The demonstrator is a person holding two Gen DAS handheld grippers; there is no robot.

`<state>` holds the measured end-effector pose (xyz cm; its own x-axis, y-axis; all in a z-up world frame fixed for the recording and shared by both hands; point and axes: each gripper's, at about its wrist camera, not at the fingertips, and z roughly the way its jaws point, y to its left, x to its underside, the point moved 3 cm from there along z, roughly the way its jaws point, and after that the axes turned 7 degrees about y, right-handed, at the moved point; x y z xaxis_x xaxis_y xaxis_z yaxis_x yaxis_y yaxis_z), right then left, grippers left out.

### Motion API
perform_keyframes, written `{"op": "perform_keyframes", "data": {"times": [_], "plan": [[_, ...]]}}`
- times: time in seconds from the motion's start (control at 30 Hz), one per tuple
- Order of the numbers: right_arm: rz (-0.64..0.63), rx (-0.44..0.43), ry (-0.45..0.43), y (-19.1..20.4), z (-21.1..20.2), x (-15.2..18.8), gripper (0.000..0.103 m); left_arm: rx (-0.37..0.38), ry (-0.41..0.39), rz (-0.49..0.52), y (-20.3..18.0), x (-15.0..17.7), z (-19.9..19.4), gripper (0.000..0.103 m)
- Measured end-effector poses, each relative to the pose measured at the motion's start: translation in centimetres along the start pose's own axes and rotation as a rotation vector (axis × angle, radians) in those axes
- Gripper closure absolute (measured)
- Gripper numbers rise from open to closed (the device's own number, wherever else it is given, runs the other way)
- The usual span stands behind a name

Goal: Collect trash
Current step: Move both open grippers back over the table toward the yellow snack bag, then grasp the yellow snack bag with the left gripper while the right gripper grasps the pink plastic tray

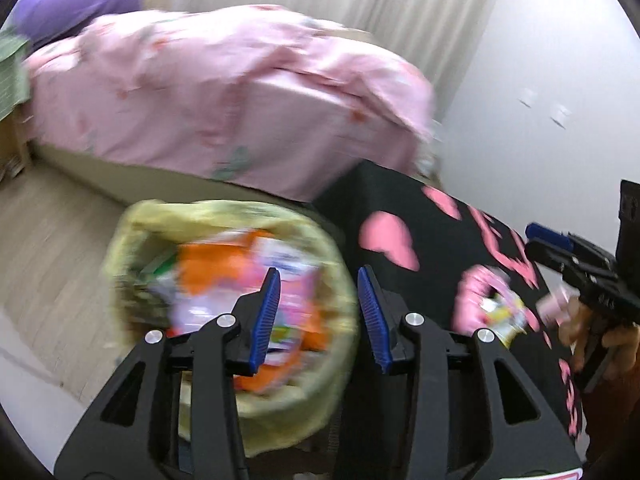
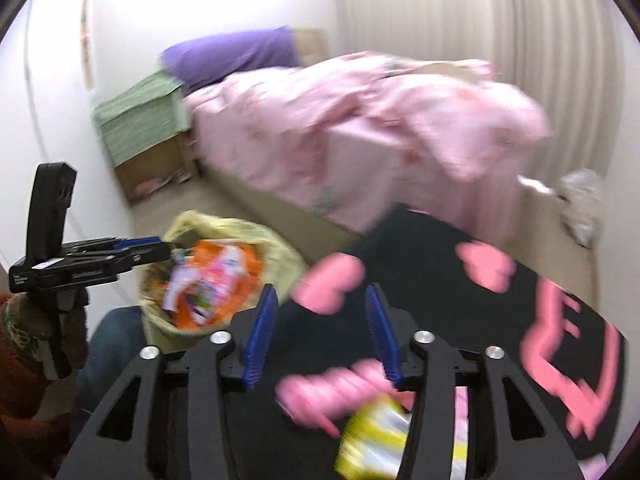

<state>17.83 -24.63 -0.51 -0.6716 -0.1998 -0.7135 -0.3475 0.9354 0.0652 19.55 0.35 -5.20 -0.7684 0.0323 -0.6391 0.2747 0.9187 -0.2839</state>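
Both grippers, left gripper [image 1: 318, 316] and right gripper [image 2: 322, 334], have fingers half-open and empty; the yellow-bagged wicker trash basket [image 1: 316, 240] sits close by to receive wrappers.

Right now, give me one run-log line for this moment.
left tool: open, empty | right tool: open, empty | yellow-lined trash bin: holds wrappers | yellow-pink wrapper: on black pink-patterned cloth

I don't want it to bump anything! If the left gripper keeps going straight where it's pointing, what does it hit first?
Probably the trash in the yellow-lined bin. The left gripper points down at its near rim, though blur hides the depth.
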Motion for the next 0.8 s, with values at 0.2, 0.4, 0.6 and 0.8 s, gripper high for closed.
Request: {"op": "perform_keyframes", "data": {"times": [0.2, 0.4, 0.6, 0.8], "plan": [[0.101, 0.175, 0.008, -5.5, -5.5, 6.5, 0.055, 0.122, 0.075, 0.199, -9.5, 0.7, 2.8, 0.064], [0.237, 0.107, -0.016, -9.8, -7.8, 12.0, 0.040, 0.202, 0.171, 0.368, -17.4, 3.1, 5.5, 0.064], [0.192, 0.081, 0.050, -10.7, -5.5, 13.0, 0.039, 0.082, 0.186, 0.368, -19.6, 3.9, 6.8, 0.064], [0.172, 0.078, 0.061, -10.9, -1.1, 10.2, 0.038, 0.031, 0.194, 0.376, -18.8, 4.6, 6.0, 0.063]]}}
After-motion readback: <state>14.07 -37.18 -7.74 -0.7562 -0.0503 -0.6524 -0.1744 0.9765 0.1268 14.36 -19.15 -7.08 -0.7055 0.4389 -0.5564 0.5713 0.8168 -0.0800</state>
